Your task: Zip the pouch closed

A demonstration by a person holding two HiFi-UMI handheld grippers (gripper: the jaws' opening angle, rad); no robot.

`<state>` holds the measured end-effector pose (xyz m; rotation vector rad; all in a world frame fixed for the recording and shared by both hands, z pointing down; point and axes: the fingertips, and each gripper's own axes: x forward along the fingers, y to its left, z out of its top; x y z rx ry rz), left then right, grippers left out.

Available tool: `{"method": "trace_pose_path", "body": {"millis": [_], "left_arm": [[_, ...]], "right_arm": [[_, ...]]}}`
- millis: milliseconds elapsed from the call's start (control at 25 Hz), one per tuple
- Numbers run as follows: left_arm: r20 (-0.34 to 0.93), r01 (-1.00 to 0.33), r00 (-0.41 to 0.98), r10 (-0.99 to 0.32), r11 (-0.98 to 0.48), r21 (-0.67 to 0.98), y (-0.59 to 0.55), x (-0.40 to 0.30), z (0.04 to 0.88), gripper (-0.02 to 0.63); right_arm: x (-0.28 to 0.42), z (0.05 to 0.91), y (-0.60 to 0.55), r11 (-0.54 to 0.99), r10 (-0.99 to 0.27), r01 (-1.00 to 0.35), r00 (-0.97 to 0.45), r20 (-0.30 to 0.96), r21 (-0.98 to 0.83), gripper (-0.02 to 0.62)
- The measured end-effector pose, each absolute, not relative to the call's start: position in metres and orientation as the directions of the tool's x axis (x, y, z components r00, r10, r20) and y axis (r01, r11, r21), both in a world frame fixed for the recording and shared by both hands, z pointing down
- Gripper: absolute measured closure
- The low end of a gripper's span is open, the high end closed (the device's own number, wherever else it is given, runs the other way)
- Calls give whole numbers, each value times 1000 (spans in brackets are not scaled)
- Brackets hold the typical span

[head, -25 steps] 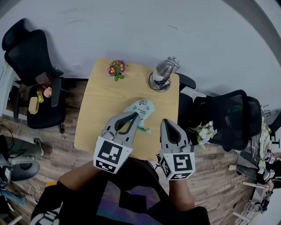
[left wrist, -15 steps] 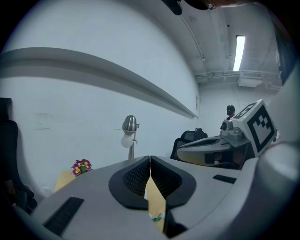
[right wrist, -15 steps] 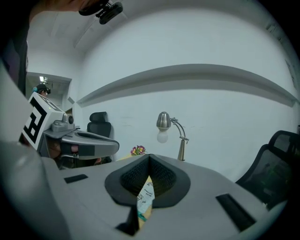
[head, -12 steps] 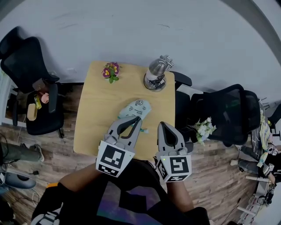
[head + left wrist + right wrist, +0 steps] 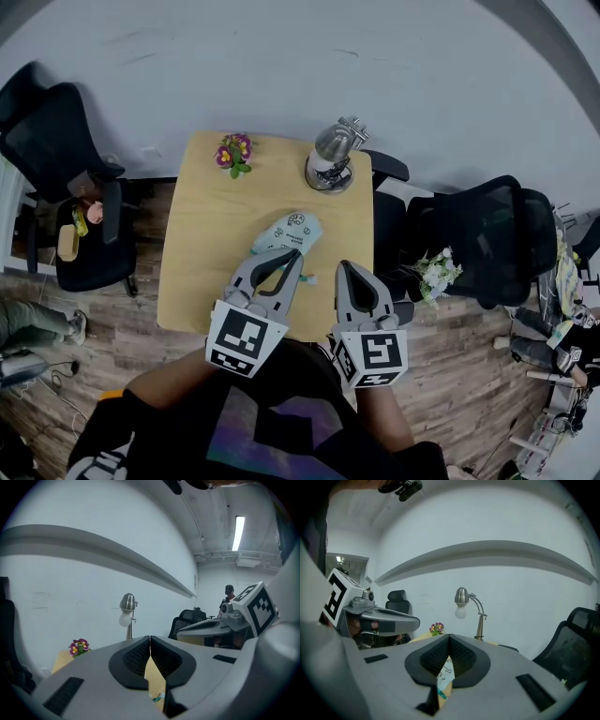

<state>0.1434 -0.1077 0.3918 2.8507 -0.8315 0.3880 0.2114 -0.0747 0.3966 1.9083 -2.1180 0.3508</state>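
Pale-green pouch [image 5: 292,230] lies flat mid-way across the wooden table [image 5: 211,244], untouched, while left gripper [image 5: 291,255] and right gripper [image 5: 344,267] hover just short of it, jaws pressed together on nothing, likely lining up for the zip.

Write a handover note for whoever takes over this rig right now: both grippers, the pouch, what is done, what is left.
Left gripper: jaws shut, empty.
Right gripper: jaws shut, empty.
Pouch: lies flat on the wooden table, just ahead of both grippers; neither holds it.
Done: no step visibly done; whether it is zipped cannot be made out.
Left: probably steady the pouch with one gripper and zip it closed with the other.
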Motion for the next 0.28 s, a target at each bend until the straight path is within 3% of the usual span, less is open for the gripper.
{"method": "trace_pose_path", "body": {"millis": [280], "left_arm": [[284, -541, 815, -504, -839, 63, -117, 143, 388, 595]], "right_arm": [[210, 394, -84, 107, -930, -994, -99, 355, 4, 581]]}}
